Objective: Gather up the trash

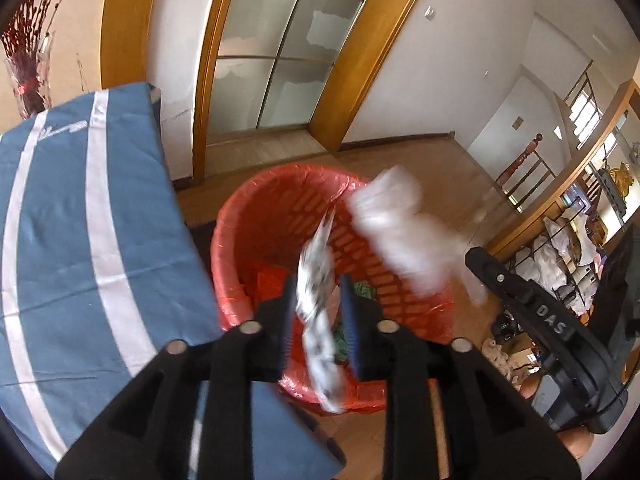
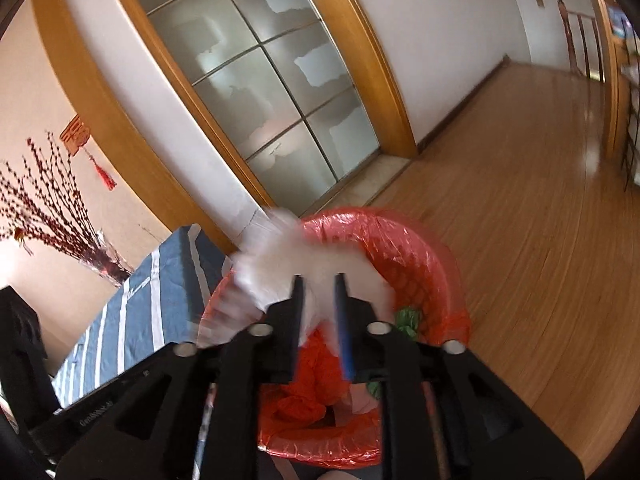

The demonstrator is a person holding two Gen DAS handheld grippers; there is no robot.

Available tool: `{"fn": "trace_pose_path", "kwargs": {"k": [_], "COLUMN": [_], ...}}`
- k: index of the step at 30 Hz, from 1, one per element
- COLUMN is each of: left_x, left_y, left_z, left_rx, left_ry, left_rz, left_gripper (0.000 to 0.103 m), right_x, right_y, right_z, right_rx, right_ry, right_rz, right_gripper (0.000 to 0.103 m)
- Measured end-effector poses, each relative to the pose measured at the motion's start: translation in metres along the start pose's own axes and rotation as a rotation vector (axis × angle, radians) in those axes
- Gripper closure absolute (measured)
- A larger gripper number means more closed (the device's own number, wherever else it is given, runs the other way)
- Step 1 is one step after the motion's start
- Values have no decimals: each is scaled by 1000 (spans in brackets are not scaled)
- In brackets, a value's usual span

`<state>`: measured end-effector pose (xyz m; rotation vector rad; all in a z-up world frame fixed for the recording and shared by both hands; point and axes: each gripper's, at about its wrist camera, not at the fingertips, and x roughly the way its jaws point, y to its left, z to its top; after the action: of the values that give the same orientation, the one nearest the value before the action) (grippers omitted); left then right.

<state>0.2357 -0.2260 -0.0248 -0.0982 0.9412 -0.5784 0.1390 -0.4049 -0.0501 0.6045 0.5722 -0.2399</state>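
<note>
Wood floor (image 2: 520, 200), glass door behind. Red-lined bin (image 1: 240, 216) at centre frame. Left gripper (image 1: 318, 308) jaws parted, patterned wrapper (image 1: 316, 280) between them, seemingly dropping. Right gripper (image 2: 318, 304) grasps white plastic (image 2: 280, 248) above bin. Next: release it.

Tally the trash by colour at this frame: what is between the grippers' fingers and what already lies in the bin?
White, at grippers: 2, crumpled wrapper, clear plastic wad
Red, in red bin: 1, red bag
Green, in bin: 1, green scrap
Total: 4
</note>
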Motion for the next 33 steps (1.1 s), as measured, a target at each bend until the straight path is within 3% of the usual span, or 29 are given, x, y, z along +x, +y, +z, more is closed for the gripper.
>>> {"fn": "trace_pose_path", "kwargs": {"k": [2, 5, 8, 14, 20, 23, 26, 33], "left_x": [5, 3, -9, -57, -112, -137, -162, -194], "left_y": [2, 10, 18, 34, 60, 65, 69, 65], "left_z": [-2, -8, -17, -49, -91, -111, -130, -154], "left_rx": [2, -2, 14, 52, 23, 13, -3, 11], "left_ry": [10, 15, -14, -126, -233, -287, -335, -401], "left_rz": [10, 30, 68, 184, 305, 382, 444, 510], "left_gripper": [68, 64, 51, 23, 12, 5, 4, 4], "right_x": [-1, -7, -17, -49, -79, -91, -100, -118], "right_y": [-4, -7, -5, 17, 44, 56, 67, 86], "right_z": [-3, -7, -10, -28, -56, -73, -89, -116], "right_rx": [3, -3, -24, -166, -290, -346, -390, -434], "right_ry": [-7, -16, -38, -113, -157, -158, -155, -171], "right_rz": [-15, -32, -58, -90, -78, -51, -28, -23], "right_gripper": [61, 53, 37, 14, 4, 4, 2, 2]}}
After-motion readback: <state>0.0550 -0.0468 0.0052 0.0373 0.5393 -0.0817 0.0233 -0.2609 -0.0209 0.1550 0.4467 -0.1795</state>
